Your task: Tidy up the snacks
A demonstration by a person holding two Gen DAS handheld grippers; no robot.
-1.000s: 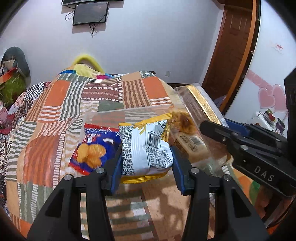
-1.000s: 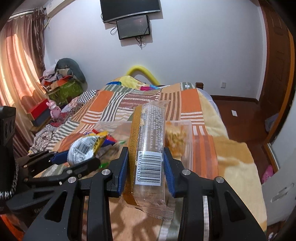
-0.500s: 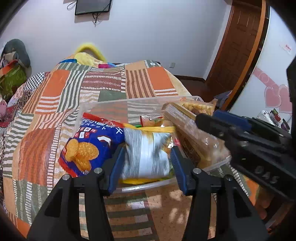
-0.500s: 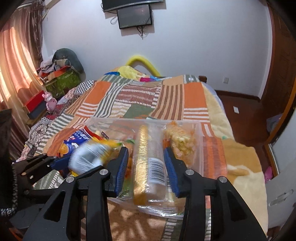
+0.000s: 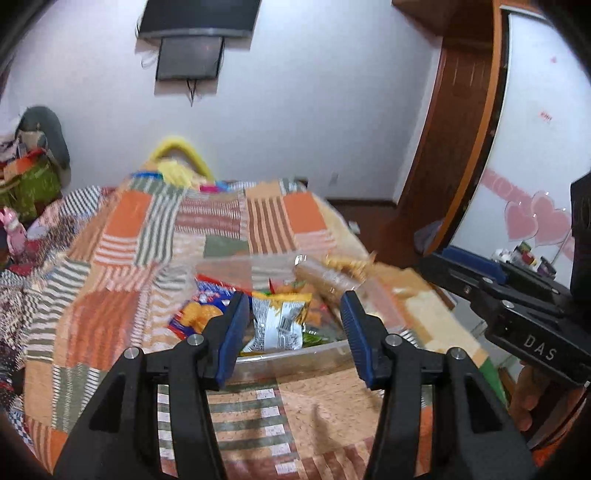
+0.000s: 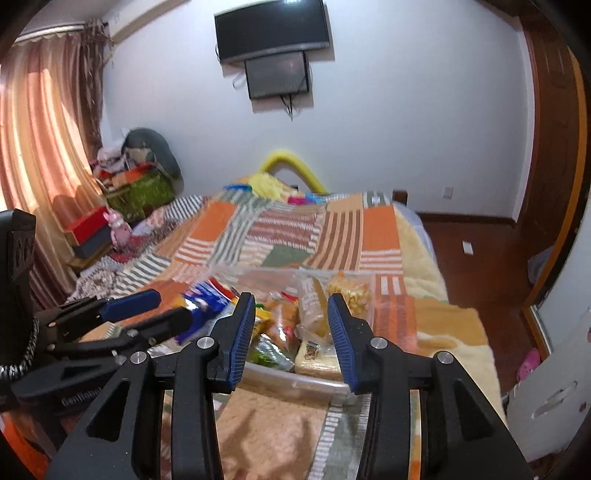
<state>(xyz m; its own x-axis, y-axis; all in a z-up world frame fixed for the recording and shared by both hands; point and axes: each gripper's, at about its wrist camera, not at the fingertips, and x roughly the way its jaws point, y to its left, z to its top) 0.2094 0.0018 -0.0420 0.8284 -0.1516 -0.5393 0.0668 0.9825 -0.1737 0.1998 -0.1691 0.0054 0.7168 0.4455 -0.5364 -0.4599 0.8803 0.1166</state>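
Note:
A clear plastic bin (image 5: 295, 352) (image 6: 295, 378) sits on the patchwork bed and holds several snack packs. A white and yellow chip bag (image 5: 279, 325) lies in it, beside a blue cracker bag (image 5: 201, 310) (image 6: 201, 306). A long clear cracker sleeve (image 5: 327, 282) (image 6: 314, 310) lies in the bin's right part next to a bag of yellow snacks (image 6: 349, 293). My left gripper (image 5: 291, 338) is open and empty, just in front of the bin. My right gripper (image 6: 291, 336) is open and empty, above the bin's near edge.
The patchwork quilt (image 6: 288, 229) covers the bed. The bed's right edge (image 6: 432, 258) drops to a wooden floor (image 6: 476, 258). A wooden door (image 5: 454, 147) stands at the right. Cluttered boxes and curtains (image 6: 44, 147) are at the left. A TV (image 6: 273, 29) hangs on the far wall.
Both grippers have opened and pulled back. The chip bag and the cracker sleeve were let go and now lie in the bin.

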